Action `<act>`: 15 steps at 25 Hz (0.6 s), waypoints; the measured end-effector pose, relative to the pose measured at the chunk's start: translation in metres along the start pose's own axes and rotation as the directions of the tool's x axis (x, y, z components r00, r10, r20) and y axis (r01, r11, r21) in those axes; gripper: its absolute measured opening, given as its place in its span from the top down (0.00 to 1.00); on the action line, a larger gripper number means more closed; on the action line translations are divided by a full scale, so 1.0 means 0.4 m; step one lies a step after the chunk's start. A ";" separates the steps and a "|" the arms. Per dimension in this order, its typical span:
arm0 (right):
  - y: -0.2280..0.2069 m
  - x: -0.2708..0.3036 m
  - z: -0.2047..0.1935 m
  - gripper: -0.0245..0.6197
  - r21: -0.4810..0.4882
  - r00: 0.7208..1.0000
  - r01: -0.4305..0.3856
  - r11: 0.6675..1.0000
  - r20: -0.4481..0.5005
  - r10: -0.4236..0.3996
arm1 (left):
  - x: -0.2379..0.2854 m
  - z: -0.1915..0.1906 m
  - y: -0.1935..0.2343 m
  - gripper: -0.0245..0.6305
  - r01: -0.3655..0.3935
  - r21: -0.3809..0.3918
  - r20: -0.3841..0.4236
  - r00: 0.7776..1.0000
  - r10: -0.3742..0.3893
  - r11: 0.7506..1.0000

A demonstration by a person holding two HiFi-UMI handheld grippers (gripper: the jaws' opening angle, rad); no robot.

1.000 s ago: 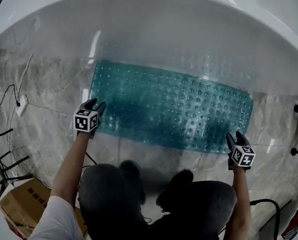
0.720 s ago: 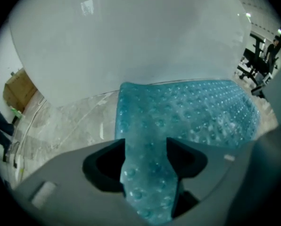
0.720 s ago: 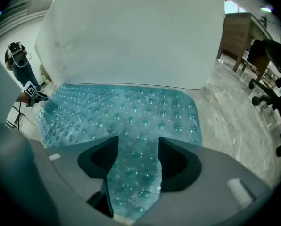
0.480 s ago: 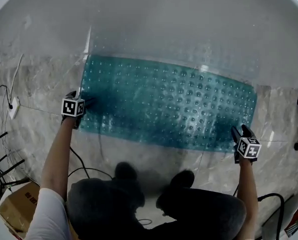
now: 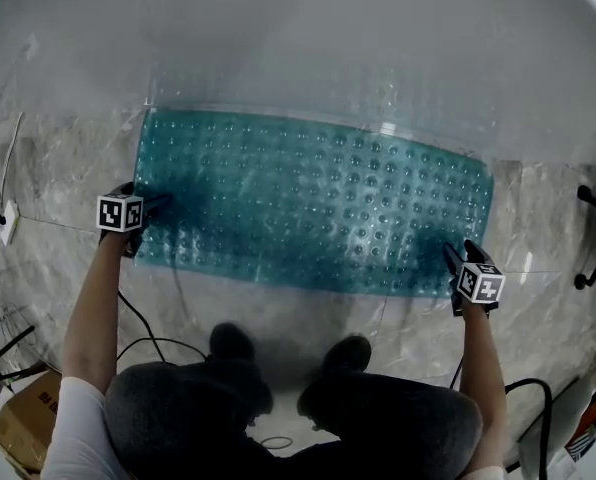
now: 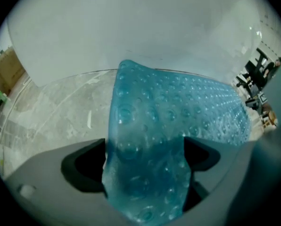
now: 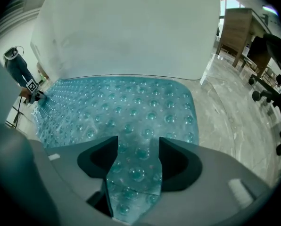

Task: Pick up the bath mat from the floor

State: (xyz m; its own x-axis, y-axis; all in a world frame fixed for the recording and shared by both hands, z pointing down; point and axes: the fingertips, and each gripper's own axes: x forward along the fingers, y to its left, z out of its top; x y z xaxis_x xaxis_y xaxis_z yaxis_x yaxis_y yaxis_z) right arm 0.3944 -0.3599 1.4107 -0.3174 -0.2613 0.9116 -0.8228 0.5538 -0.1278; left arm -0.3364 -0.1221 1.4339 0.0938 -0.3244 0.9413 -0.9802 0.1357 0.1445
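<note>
**Step in hand:** seating both claws on the bath mat (image 5: 308,203) before closing.

- **Left gripper (image 5: 150,208):** it stood wide open, its jaws having just been opening. The mat's left end showed in the gap, unpinched.
- **Right gripper (image 5: 454,260):** it stood partly open, having also opened slightly. The near right corner lay in its gap, likewise unclamped.

**Recommended procedure:** work one jaw under the edge, close both sides together, then lift evenly. The bumps may be suction cups, so peeling from the ends should go easier.

**Mat location:** it lay flat on the marble floor (image 5: 58,168), its far edge against the white bathtub (image 5: 298,28).

**Mat appearance:** translucent teal, rectangular, studded with rows of round bumps, and probably flexible.
</note>
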 end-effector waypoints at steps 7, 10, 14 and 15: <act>-0.063 0.017 -0.017 0.48 0.021 1.000 0.015 1.000 -0.022 -0.014 | -0.001 0.004 -0.062 0.41 0.024 0.006 -0.044 0.999 -0.023 1.000; -0.095 0.025 -0.022 0.44 0.039 0.999 0.036 0.999 -0.023 -0.036 | 0.001 0.004 -0.080 0.50 0.000 0.003 -0.063 0.998 0.001 1.000; -0.125 0.028 -0.032 0.40 0.038 0.998 0.056 0.998 -0.036 -0.055 | 0.009 0.009 -0.153 0.85 0.010 0.077 -0.088 0.996 -0.003 0.997; -0.130 0.030 -0.031 0.39 0.036 0.998 0.056 0.998 -0.040 -0.055 | 0.008 0.011 -0.170 0.91 -0.005 0.126 -0.085 0.996 0.016 0.992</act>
State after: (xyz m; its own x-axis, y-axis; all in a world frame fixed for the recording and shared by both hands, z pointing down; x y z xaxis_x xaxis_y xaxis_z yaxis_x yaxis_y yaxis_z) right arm 0.4393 -0.3822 1.4331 -0.2529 -0.2597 0.9320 -0.8558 0.5093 -0.0903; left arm -0.2702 -0.1364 1.4256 0.0925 -0.2410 0.9661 -0.9948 0.0183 0.0998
